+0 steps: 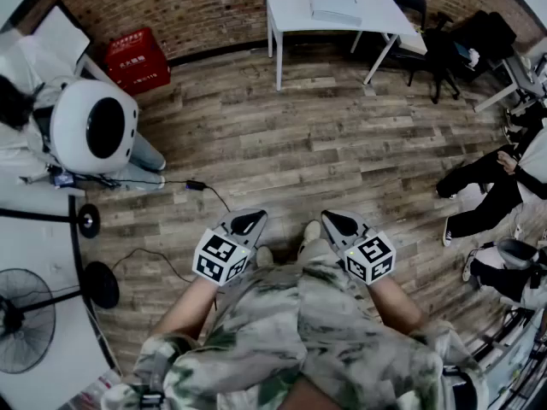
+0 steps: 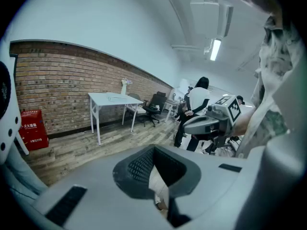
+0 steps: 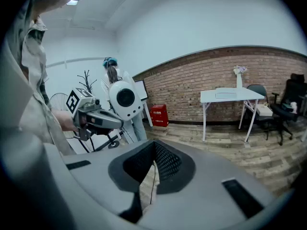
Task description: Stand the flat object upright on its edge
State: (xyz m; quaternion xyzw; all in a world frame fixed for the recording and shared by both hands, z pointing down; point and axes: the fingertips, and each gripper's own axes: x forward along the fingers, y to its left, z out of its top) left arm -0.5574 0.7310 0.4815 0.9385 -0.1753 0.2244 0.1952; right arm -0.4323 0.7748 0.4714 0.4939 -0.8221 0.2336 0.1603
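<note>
My left gripper (image 1: 249, 221) and right gripper (image 1: 335, 221), two in all, point forward at my waist, jaws together and empty. One flat object (image 1: 335, 3) lies flat on one table (image 1: 291, 11), well ahead. I cannot tell its long axis.

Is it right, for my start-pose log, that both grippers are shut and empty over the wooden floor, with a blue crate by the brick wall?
No: the head view shows the crate by the brick wall is red, not blue. Left gripper and right gripper are shut and empty over the wooden floor.
</note>
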